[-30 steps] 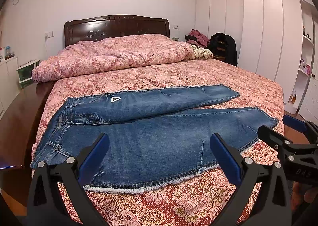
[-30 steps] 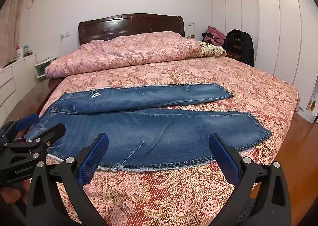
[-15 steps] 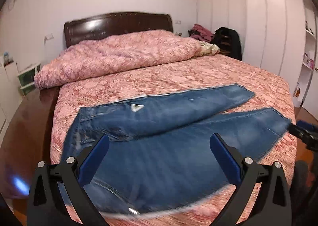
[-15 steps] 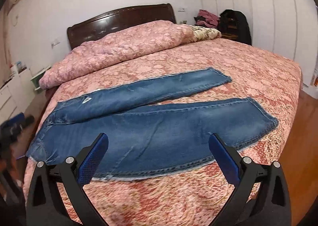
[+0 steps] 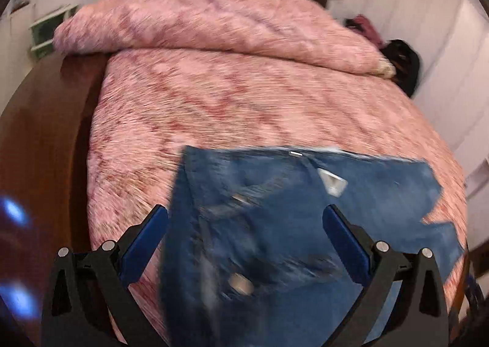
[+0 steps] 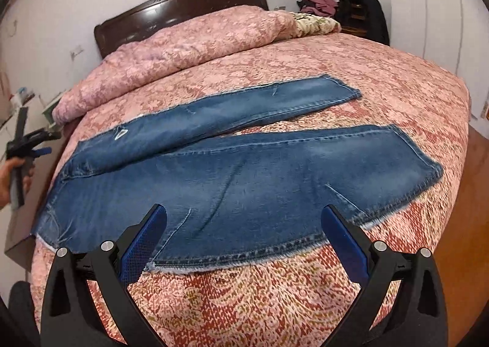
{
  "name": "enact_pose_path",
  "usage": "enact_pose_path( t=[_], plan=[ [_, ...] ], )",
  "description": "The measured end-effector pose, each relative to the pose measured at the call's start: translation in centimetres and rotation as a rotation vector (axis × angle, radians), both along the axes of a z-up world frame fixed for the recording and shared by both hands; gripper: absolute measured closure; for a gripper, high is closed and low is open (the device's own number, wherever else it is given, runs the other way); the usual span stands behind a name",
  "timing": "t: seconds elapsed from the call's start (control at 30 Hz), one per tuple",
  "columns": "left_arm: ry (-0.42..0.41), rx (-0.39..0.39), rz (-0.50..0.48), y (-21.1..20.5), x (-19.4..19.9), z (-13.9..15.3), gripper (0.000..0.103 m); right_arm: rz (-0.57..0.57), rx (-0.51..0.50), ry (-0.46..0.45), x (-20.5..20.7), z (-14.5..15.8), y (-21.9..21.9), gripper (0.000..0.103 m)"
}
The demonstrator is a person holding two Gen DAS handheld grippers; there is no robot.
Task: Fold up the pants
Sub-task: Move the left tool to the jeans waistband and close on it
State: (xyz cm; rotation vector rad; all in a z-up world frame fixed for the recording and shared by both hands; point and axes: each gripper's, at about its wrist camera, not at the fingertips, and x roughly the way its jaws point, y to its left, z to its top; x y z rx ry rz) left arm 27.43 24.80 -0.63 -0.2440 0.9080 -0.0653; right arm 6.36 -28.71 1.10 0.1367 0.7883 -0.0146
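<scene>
The pants (image 6: 232,169) lie flat across the bed (image 6: 382,72), just ahead of the right tongs (image 6: 244,234), waist toward their left. The left tongs (image 5: 244,234) hang over the waist end. A quilt (image 6: 189,44) lies behind, against the headboard (image 6: 171,8).

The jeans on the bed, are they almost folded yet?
Not yet. Done: the jeans lie flat on the bed with both legs spread apart. In hand: nothing, really; the left gripper is open over the waist end, and the right gripper is open near the lower leg's edge. Left: every fold, starting with laying one leg over the other.
</scene>
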Motion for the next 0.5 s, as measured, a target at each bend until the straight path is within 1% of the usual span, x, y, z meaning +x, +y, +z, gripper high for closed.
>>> enact_pose_path(
  t=[0.07,0.13,0.17,0.3,0.37,0.43,0.5],
  plan=[
    [0.020,-0.047,0.003,1.3,1.9,-1.4,0.002,0.009,0.000,0.020,0.7,-0.1,0.4,0.003],
    [0.043,-0.063,0.017,2.4,3.6,-2.8,0.002,0.014,0.003,0.034,1.6,-0.2,0.8,0.003],
    [0.062,-0.086,0.012,2.9,4.5,-3.8,0.002,0.014,0.006,0.042,1.9,-0.3,1.0,0.003],
    [0.140,-0.118,0.005,3.9,6.9,-6.8,0.002,0.021,0.036,0.064,3.6,-0.8,1.8,0.003],
    [0.147,-0.133,0.014,4.2,7.3,-7.5,0.002,0.025,0.050,0.071,4.1,-0.9,2.2,0.003],
    [0.136,-0.143,-0.005,4.2,7.6,-7.6,0.002,0.036,0.063,0.075,4.4,-1.1,2.6,0.003],
    [0.135,-0.169,-0.043,3.8,7.7,-7.7,0.002,0.045,0.067,0.087,4.6,-1.3,3.1,0.003]
  ],
)
